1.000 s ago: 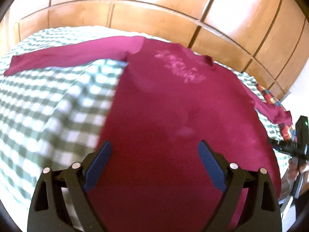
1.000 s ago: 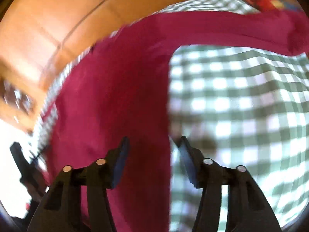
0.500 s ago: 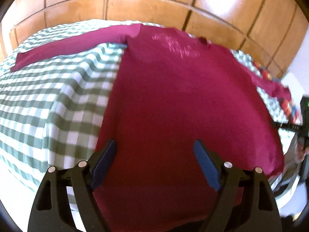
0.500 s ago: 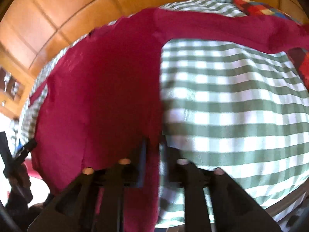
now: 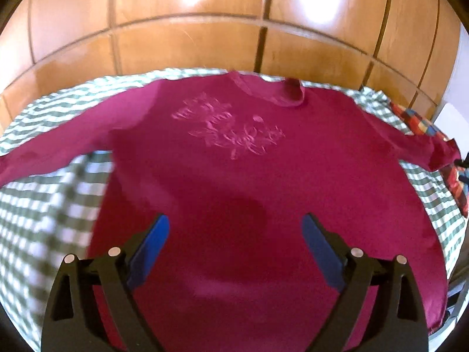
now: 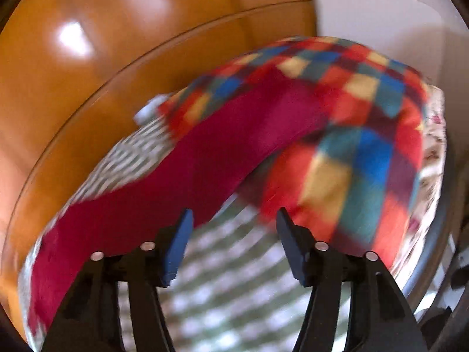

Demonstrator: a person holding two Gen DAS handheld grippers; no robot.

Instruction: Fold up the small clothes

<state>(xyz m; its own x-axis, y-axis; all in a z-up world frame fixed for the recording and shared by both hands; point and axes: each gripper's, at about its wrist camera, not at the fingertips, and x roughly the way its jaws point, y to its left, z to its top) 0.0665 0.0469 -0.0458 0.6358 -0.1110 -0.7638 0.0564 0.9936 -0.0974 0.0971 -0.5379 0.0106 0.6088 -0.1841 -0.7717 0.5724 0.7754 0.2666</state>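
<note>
One magenta shirt (image 5: 249,176), two open-jawed tongs (image 5: 234,234) (image 6: 233,234).

surface: my bed, green-white checked sheet (image 5: 52,205) | on it: magenta long-sleeve shirt (image 5: 249,182) spread flat, sleeves out | multicolour checked blanket (image 6: 360,135) under right sleeve end

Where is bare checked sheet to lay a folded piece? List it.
Free: green-and-white checked sheet left of the magenta long-sleeved shirt, below its left sleeve; also under the right sleeve. Crowded: multicoloured patchwork blanket at right.
</note>
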